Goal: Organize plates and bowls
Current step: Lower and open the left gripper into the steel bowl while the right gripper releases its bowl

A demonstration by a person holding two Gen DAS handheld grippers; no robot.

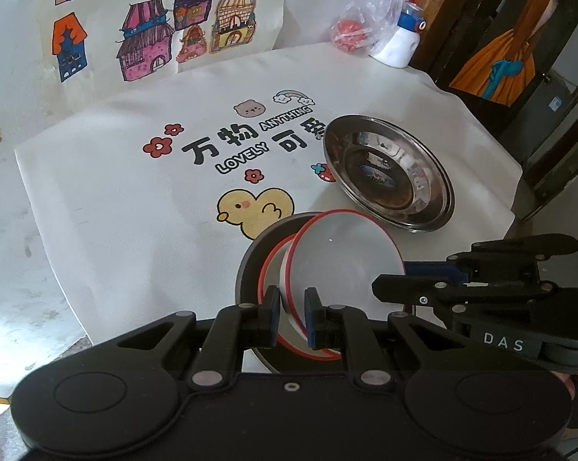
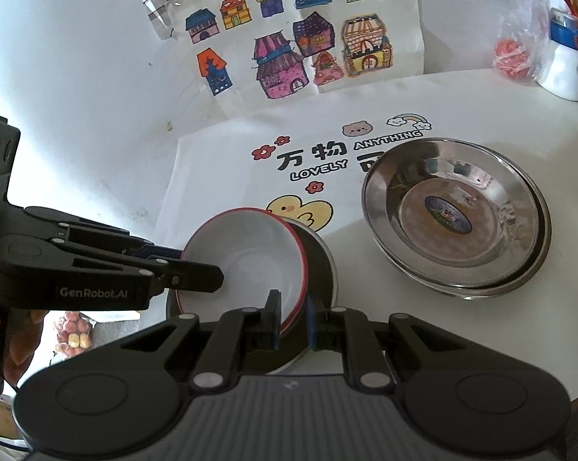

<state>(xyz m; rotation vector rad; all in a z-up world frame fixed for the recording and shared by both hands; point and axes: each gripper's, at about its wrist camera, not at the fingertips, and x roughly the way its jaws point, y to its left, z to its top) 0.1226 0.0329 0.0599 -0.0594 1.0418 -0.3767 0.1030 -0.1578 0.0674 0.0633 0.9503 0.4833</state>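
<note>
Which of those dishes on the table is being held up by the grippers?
The white bowl with the red rim, tilted over a dark plate. Both the left gripper and right gripper pinch its rim. The shiny steel plates sit untouched.

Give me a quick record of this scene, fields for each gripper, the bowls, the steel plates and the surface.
left gripper: shut on rim of white bowl
right gripper: shut on the same bowl's rim
white bowl: red-rimmed, tilted, over a dark bowl
dark bowl: underneath, on the mat
steel plates: stacked, right of the bowls
mat: white cloth, duck print
</note>
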